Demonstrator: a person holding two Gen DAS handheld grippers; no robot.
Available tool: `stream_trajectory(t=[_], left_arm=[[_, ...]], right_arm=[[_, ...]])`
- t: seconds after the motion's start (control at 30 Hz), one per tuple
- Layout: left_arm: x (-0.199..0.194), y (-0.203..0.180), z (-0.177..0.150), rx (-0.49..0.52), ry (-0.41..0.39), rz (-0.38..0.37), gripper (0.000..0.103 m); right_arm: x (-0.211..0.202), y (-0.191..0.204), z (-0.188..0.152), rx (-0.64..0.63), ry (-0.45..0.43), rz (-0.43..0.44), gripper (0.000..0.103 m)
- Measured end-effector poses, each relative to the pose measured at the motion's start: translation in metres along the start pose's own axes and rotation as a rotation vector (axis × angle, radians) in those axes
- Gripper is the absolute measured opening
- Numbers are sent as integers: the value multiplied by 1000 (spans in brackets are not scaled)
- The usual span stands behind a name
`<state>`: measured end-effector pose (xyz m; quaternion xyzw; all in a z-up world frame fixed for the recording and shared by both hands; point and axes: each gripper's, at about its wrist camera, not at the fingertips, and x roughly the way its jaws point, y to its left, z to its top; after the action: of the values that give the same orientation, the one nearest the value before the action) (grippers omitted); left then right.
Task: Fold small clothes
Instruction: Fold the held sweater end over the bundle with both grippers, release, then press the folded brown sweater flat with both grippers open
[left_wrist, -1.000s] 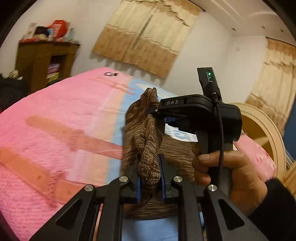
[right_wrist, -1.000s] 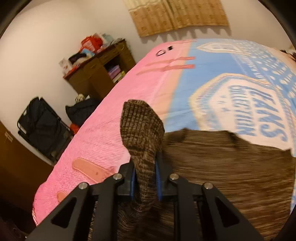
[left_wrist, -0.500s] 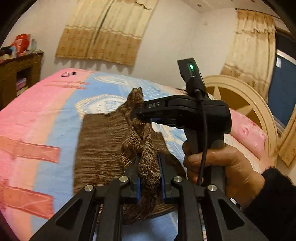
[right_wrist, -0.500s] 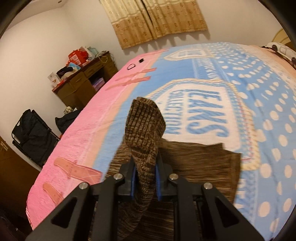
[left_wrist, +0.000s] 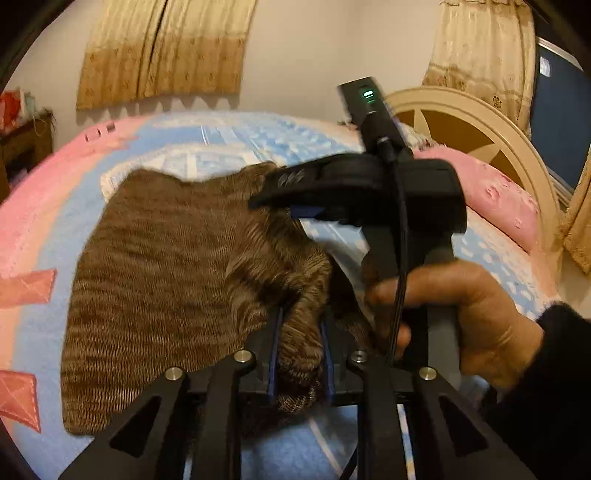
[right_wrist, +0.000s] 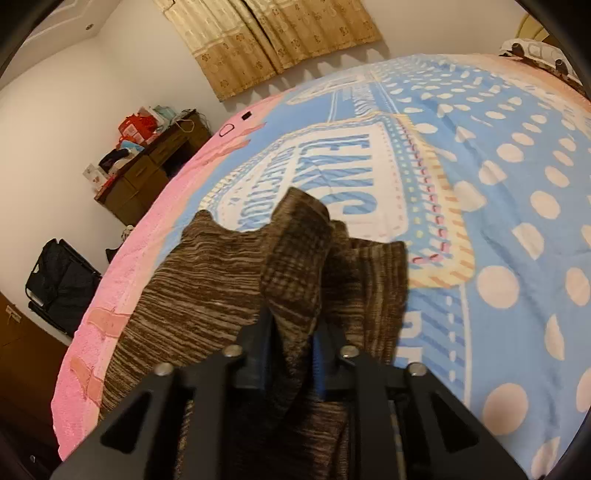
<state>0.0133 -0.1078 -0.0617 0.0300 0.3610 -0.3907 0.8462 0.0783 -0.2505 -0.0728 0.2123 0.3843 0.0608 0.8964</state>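
A brown knit garment (left_wrist: 166, 277) lies spread on the pink and blue blanket (left_wrist: 48, 229). One folded edge of it bunches up between the fingers of my left gripper (left_wrist: 299, 332). Its jaws are opening, and the knit still fills the gap and touches both pads. In the right wrist view the garment (right_wrist: 207, 288) rises in a slumped fold between the fingers of my right gripper (right_wrist: 293, 332). Those jaws are also opening with cloth still between them. The right gripper (left_wrist: 291, 206) shows blurred just right of the left one, held by a hand (left_wrist: 461, 314).
A cream headboard (left_wrist: 480, 122) and a pink pillow (left_wrist: 495, 199) are at the right end of the bed. A wooden cabinet (right_wrist: 147, 166) with clutter and a black bag (right_wrist: 59, 280) stand beyond the bed's left side. Small dark items (right_wrist: 225, 130) lie at the far edge.
Both grippers swung across the bed and sank, carrying the garment's edge over itself. The raised folds have slumped lower, and both pairs of jaws stand slightly wider.
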Motion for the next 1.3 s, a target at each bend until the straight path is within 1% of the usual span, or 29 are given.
stream_trajectory(t=[0.03,0.07,0.1,0.13,0.17,0.2,0.27,0.33,0.4,0.47,0.5,0.53,0.6,0.67,0.7,0.73,0.77,0.8,0.83,0.87,0.97,1.07,1.13,1.2,1.23,1.27,1.3], left_arm=[[-5,1,-1,-4,29,-15,30],[-15,4,-4,3,62,-36,42],[-23,6,-6,9,71,-43,55],[-34,8,-9,11,67,-44,60],[-52,12,-15,14,34,-47,65],[-65,16,-20,18,7,-52,66],[-91,24,-33,23,-37,-49,66],[-106,32,-43,5,-57,-9,66],[-116,45,-51,-49,-57,36,66],[-122,54,-52,-102,-34,64,66],[-125,57,-54,-115,-30,80,66],[-128,60,-54,-125,-30,96,66],[-135,66,-55,-145,-38,122,66],[-138,72,-56,-173,-43,128,66],[-140,75,-57,-192,-43,128,66],[-137,74,-57,-203,-45,129,66],[-138,77,-57,-211,-52,133,66],[-139,78,-56,-211,-57,140,66],[-141,80,-56,-211,-63,150,66],[-141,83,-54,-212,-69,161,66],[-140,91,-40,-208,-92,182,66],[-133,94,-24,-184,-111,196,66],[-124,93,-15,-167,-110,199,66],[-110,91,-6,-145,-106,210,66],[-103,91,-3,-138,-101,218,66],[-96,90,0,-131,-92,226,66],[-90,89,2,-122,-82,229,66]], right_arm=[[-3,-3,0,9,-5,-26,39],[-12,-8,-1,31,-17,-71,39],[-21,-11,-4,41,-27,-98,39],[-36,-11,-9,38,-48,-120,39],[-48,-12,-16,27,-68,-141,39],[-63,-10,-24,21,-87,-157,40],[-92,-10,-43,47,-124,-127,41],[-117,-7,-67,86,-149,-79,43],[-132,3,-89,85,-159,-62,45],[-130,17,-108,82,-130,-55,45],[-128,22,-114,83,-123,-50,47],[-125,27,-118,83,-116,-50,53],[-116,36,-129,80,-102,-71,62],[-101,39,-133,84,-68,-90,62],[-96,40,-132,74,-65,-112,62],[-90,42,-130,55,-66,-147,61],[-82,45,-127,33,-56,-191,58],[-78,45,-125,35,-53,-210,46],[-76,45,-123,40,-56,-231,25],[-73,46,-120,29,-43,-232,15],[-77,49,-109,-34,-21,-206,13],[-104,54,-98,-137,-88,-242,12],[-111,48,-96,-167,-92,-262,13],[-101,37,-103,-188,-26,-277,13],[-90,28,-111,-190,16,-289,16],[-85,22,-117,-181,30,-291,17],[-88,19,-118,-165,14,-285,21]])
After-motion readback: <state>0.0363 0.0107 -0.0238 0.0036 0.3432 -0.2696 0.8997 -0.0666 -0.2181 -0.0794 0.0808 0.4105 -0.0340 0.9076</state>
